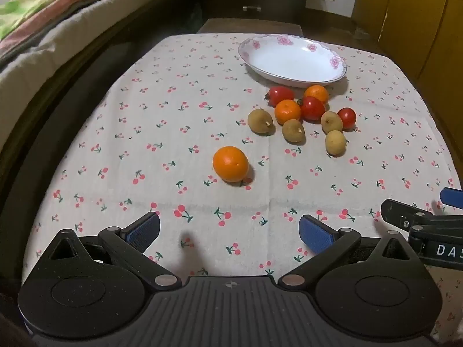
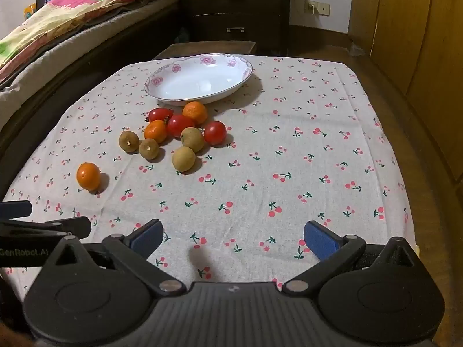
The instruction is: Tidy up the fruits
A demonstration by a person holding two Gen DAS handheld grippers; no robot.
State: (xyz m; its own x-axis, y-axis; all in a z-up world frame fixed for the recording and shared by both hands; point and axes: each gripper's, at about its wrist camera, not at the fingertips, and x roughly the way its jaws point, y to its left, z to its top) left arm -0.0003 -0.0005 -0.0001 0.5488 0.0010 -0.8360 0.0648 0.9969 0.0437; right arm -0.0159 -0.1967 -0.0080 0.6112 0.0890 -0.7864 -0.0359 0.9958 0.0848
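Fruits are lying loose on the cherry-print cloth (image 1: 173,133) covering the worktop, none of them in either tool's reach. Left tool (image 1: 230,230) is hanging over the near part of the cloth with its blue pads spread as wide as they go and nothing between them; right tool (image 2: 233,235) is doing the same, wide apart and empty, just beside the left one. Closest to the left tool, a lone orange (image 1: 230,164) is sitting apart from the others. Farther out, the rest are huddling in a cluster: two more small oranges (image 1: 287,112), three red tomatoes (image 1: 312,108) and four brownish round fruits (image 1: 260,121), possibly longans, though the view is too coarse to be sure. Several in the cluster are touching one another. Beyond the cluster, a white oval dish (image 1: 335,60) with pink flowers on its rim is standing empty, just behind the farthest orange and tomato. A bed (image 2: 58,23) is running along the left side and a dark drawer unit (image 2: 234,11) is standing past the worktop's far end.
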